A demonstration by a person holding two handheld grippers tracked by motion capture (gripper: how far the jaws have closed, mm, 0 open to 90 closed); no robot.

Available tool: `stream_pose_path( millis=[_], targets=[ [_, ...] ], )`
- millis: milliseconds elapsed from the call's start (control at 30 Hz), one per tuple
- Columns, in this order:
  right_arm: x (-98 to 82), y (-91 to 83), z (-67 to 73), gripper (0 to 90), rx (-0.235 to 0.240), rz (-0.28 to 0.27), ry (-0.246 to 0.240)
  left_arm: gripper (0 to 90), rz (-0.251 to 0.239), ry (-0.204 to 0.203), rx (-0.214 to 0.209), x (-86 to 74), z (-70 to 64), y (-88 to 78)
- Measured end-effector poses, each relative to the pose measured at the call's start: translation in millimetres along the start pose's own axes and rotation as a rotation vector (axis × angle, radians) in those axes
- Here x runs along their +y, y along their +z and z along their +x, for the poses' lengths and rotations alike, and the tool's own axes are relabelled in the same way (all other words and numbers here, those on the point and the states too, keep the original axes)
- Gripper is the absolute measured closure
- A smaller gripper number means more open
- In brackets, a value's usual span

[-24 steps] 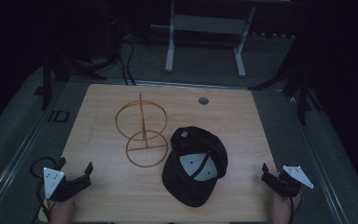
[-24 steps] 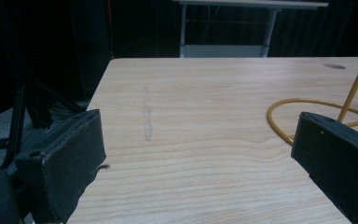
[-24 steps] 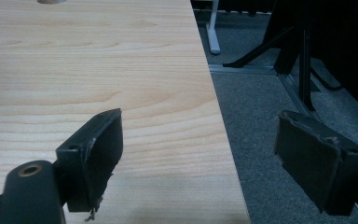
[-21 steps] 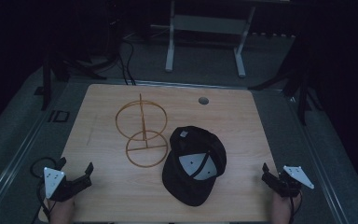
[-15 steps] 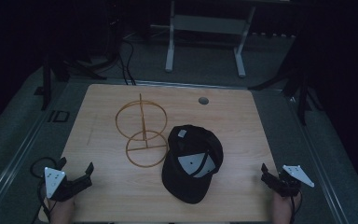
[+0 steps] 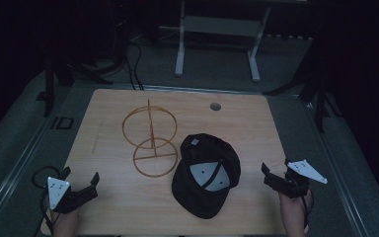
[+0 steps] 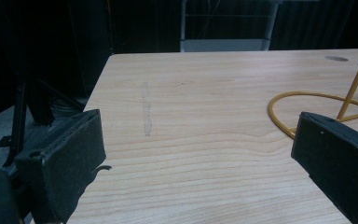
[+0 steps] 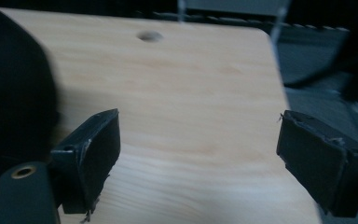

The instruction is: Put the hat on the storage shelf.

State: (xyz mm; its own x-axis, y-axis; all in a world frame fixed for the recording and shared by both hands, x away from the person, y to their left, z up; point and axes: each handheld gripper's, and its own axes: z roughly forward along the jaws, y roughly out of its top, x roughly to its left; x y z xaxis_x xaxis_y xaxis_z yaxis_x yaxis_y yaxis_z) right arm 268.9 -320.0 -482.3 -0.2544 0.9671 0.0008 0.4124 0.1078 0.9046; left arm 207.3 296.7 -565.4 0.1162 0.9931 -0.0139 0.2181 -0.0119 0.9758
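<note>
Black cap [image 6: 206,174] slid a bit near and left beside wire stand [image 6: 150,139]. Left gripper [image 6: 81,183] and right gripper [image 6: 271,176] wide open, holding nothing. Probably ready for picking up.

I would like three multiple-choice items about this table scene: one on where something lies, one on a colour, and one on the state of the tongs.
1. Where does the black cap lie relative to the wire stand in the high view?
A. To its right, nearer the person
B. To its left, at the far edge
C. On top of it

2. What colour is the wire stand?
A. Blue
B. Yellow-orange
C. White

3. How do the left tongs and right tongs stand?
A. Both shut on the cap
B. Left shut on the stand, right open
C. Both open, holding nothing

Answers:
1. A, since the cap lies right of the stand's lower ring and closer to the near edge of the table.
2. B, as its rings and post show yellow-orange.
3. C, because each gripper view shows bare wood between wide-apart jaws.
</note>
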Motion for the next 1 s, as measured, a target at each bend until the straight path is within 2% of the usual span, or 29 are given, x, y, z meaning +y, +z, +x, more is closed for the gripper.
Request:
stream_pose_path(
  millis=[33, 133, 167, 200, 233, 300, 333, 367, 400, 433, 500, 600, 767, 800, 833, 867, 967, 1000],
  targets=[
    [0.0, 0.0, 0.0, 13.0, 0.0, 0.0, 0.0, 3.1, 0.0, 0.0, -0.001, 0.1, 0.2, -0.2],
    [17.9, -5.1, 13.5, 12.9, 0.084, -0.006, -0.004, 3.1, 0.0, -0.005, -0.001, 0.1, 0.5, -0.4],
    [28.4, -7.4, 24.2, 12.9, 0.123, -0.01, -0.014, 3.1, 0.001, -0.003, 0.001, 0.2, 0.5, -0.4],
    [33.0, -8.0, 30.0, 12.9, 0.138, -0.012, -0.018, 3.1, 0.001, -0.004, -0.001, 0.2, 0.5, -0.3],
    [33.0, -8.0, 30.0, 12.9, 0.138, -0.012, -0.018, 3.1, 0.003, -0.003, -0.002, 0.2, 0.4, -0.2],
    [40.5, -8.6, 41.2, 12.2, 0.175, -0.019, -0.036, 3.1, 0.004, -0.001, -0.004, 0.3, 0.1, -0.3],
    [45.9, -7.4, 51.1, 12.2, 0.242, -0.025, -0.046, 3.1, 0.003, -0.002, -0.006, 0.3, 0.0, -0.4],
    [45.9, -7.4, 51.1, 12.2, 0.242, -0.025, -0.046, 3.1, 0.003, -0.003, -0.006, 0.4, -0.1, -0.4],
    [50.8, -3.4, 59.9, 12.2, 0.298, -0.003, -0.052, 3.1, 0.001, -0.005, -0.009, 0.4, -0.1, -0.5],
    [50.8, -3.4, 59.9, 12.2, 0.298, -0.003, -0.052, 3.1, 0.001, -0.007, -0.011, 0.4, 0.0, -0.5],
    [54.9, 1.0, 68.1, 13.0, 0.33, 0.018, -0.057, 3.1, 0.001, -0.007, -0.013, 0.4, 0.2, -0.6],
    [59.3, 11.5, 82.5, 13.1, 0.343, 0.061, -0.087, 3.1, -0.002, -0.011, -0.015, 0.5, 0.5, -0.6],
    [58.6, 23.2, 93.0, 14.4, 0.342, 0.099, -0.094, 3.1, -0.003, -0.01, -0.016, 0.6, 0.5, -0.7],
    [55.6, 29.4, 96.7, 18.9, 0.318, 0.117, -0.101, 3.1, -0.004, -0.01, -0.019, 0.7, 0.6, -0.8],
    [55.6, 29.4, 96.7, 18.9, 0.318, 0.117, -0.101, 3.1, -0.004, -0.01, -0.019, 0.7, 0.6, -0.8],
    [51.2, 35.6, 99.0, 23.7, 0.29, 0.14, -0.108, 3.1, -0.003, -0.009, -0.019, 0.7, 0.5, -0.9],
    [46.8, 41.3, 99.6, 27.0, 0.282, 0.159, -0.106, 3.1, -0.003, -0.009, -0.023, 0.8, 0.1, -0.7],
    [45.0, 43.4, 99.3, 31.1, 0.276, 0.167, -0.101, 3.1, -0.002, -0.008, -0.024, 0.8, -0.1, -0.6]
  ],
)
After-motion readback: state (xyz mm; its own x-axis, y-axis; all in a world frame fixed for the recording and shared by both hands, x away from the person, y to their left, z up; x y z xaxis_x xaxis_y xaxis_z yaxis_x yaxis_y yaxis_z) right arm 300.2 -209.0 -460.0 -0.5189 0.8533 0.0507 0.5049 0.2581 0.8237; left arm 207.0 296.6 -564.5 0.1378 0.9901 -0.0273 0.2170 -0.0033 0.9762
